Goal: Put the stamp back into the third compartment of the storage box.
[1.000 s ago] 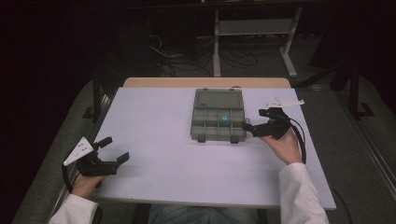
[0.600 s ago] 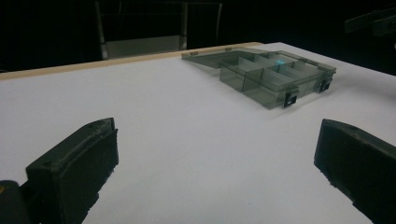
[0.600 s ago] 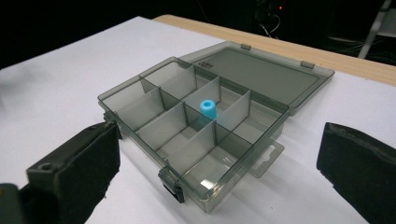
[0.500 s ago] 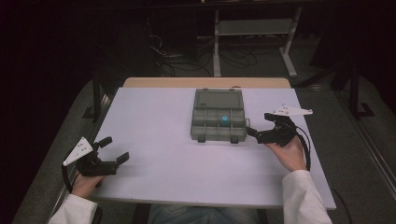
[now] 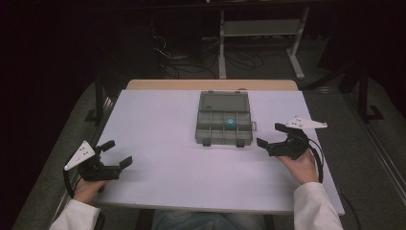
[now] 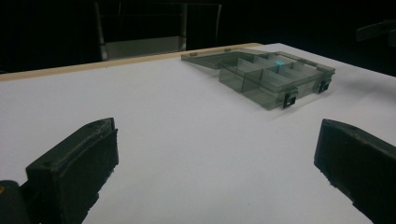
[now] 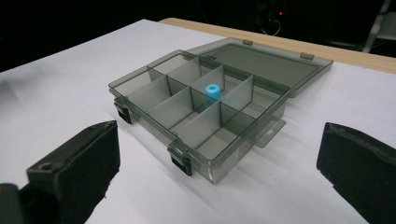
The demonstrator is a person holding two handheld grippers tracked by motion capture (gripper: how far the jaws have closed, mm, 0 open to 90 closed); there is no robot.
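Bare white table point(image 5: 163, 124) ahead of the left gripper point(image 5: 117, 154), wide open jaws with nothing between them, smoky compartment box point(image 5: 224, 125) just ahead of the right gripper point(image 5: 269, 135), its flat-lying lid point(image 5: 225, 101) beyond, open tabletop between both grippers

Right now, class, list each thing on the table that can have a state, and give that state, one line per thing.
Compartment box: open, lid laid flat behind it.
Front latches: undone.
Blue cylinder: upright in one compartment.
Left gripper: jaws open, holding nothing.
Right gripper: jaws open, holding nothing, beside the box.
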